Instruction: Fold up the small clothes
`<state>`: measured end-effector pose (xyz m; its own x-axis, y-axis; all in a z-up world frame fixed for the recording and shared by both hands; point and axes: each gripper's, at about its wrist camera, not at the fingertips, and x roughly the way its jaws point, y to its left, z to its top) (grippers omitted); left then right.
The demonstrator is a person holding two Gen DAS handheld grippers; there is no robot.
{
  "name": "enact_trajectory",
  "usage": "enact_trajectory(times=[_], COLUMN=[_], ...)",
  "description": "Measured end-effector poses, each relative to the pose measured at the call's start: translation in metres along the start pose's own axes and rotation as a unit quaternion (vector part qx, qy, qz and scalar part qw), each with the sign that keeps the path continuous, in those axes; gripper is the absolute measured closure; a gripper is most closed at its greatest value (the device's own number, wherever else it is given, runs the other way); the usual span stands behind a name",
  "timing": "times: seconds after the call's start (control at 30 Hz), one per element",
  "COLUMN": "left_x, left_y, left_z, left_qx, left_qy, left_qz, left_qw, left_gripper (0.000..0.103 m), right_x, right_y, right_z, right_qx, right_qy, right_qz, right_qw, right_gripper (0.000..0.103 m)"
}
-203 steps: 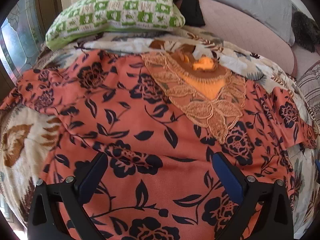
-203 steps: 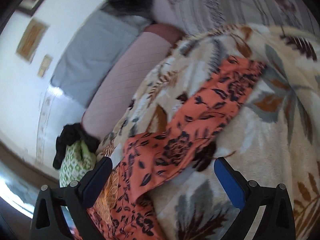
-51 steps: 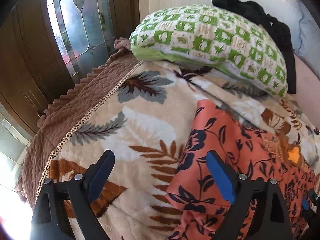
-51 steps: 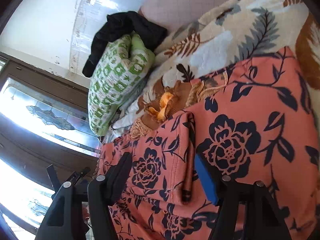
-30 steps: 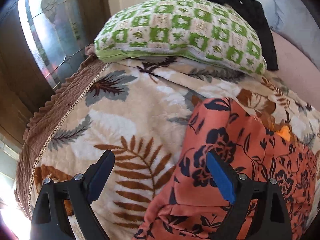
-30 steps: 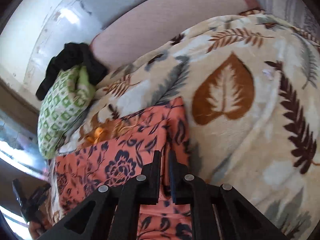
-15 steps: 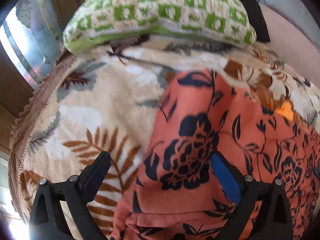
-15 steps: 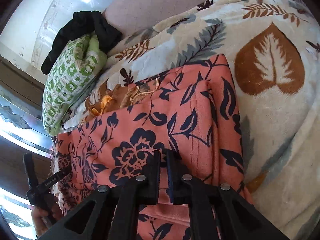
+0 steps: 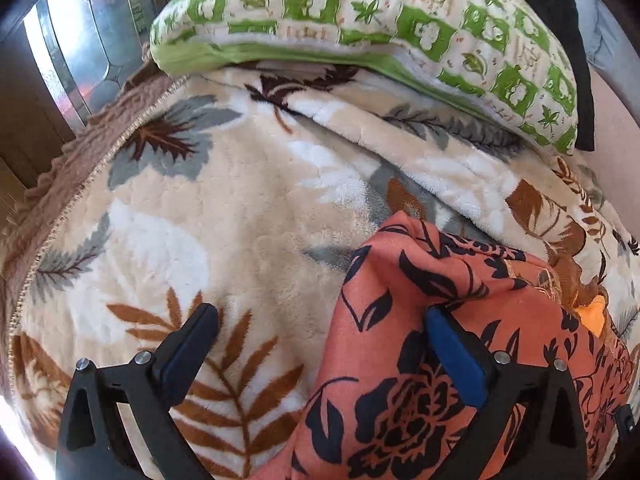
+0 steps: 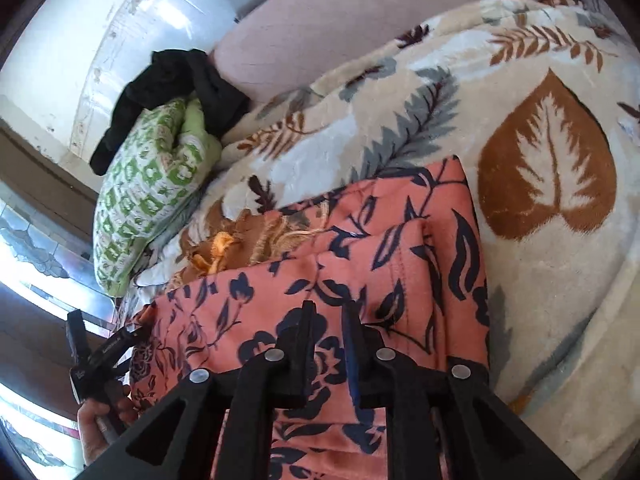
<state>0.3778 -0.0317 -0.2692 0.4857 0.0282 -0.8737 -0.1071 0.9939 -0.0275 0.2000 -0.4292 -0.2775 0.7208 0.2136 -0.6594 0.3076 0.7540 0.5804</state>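
An orange garment with dark flower print (image 9: 420, 360) lies on a leaf-patterned blanket (image 9: 240, 220), both sleeves folded in over its body, embroidered neckline (image 10: 256, 240) at the far end. My left gripper (image 9: 320, 336) is open, its right finger (image 9: 452, 348) resting over the garment's left folded edge, its left finger over the blanket. My right gripper (image 10: 328, 320) has its jaws nearly together on a fold of the garment (image 10: 360, 272) near the right side. The left gripper also shows in the right wrist view (image 10: 104, 352), held by a hand.
A green and white checked pillow (image 9: 380, 12) lies beyond the garment with a black cloth (image 10: 176, 84) on it. A pink cushion (image 10: 380, 12) runs along the wall. A brown quilted bed edge (image 9: 80, 168) and a glass door (image 9: 80, 40) are at left.
The left gripper has pulled back left, so the garment's edge sits under its right finger. The right gripper stays closed on the fabric, shifted slightly with it.
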Motion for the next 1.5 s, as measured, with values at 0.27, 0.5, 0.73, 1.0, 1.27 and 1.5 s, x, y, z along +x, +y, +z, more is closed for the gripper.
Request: enact_trajectory(times=[0.27,0.5,0.73,1.0,1.27,1.5], left_x=[-0.054,-0.058,-0.075,-0.098,-0.117,-0.135], left_y=[-0.044,-0.025,0.023,0.061,0.078,0.092], left_z=[-0.054,-0.088,-0.159,-0.213,-0.252,-0.278], left_qx=[0.138,0.176,0.200,0.204,0.208,0.189], left_qy=[-0.024,0.012,0.028,0.033,0.034,0.038], left_qz=[-0.013,-0.014,0.001,-0.057,-0.058,-0.059], left_qw=[0.9901,0.9843,0.9795,0.9766,0.9758,0.9795], left_gripper=[0.000,0.000,0.000,0.000,0.000,0.000], right_x=[0.022,-0.042,-0.089,-0.105,-0.125,-0.138], right_y=[0.032,0.026,-0.004,-0.005,0.005,0.007], right_z=[-0.049,-0.061,-0.103,-0.167,-0.219,-0.239], right_qx=[-0.067,-0.059,-0.051,-0.097,-0.136,-0.129], right_qy=[0.101,0.086,0.102,0.137,0.152,0.165], right_qz=[-0.002,0.007,0.000,-0.028,-0.004,0.035], right_qw=[0.993,0.994,0.993,0.985,0.979,0.977], right_gripper=[0.075,0.075,0.067,0.039,0.037,0.038])
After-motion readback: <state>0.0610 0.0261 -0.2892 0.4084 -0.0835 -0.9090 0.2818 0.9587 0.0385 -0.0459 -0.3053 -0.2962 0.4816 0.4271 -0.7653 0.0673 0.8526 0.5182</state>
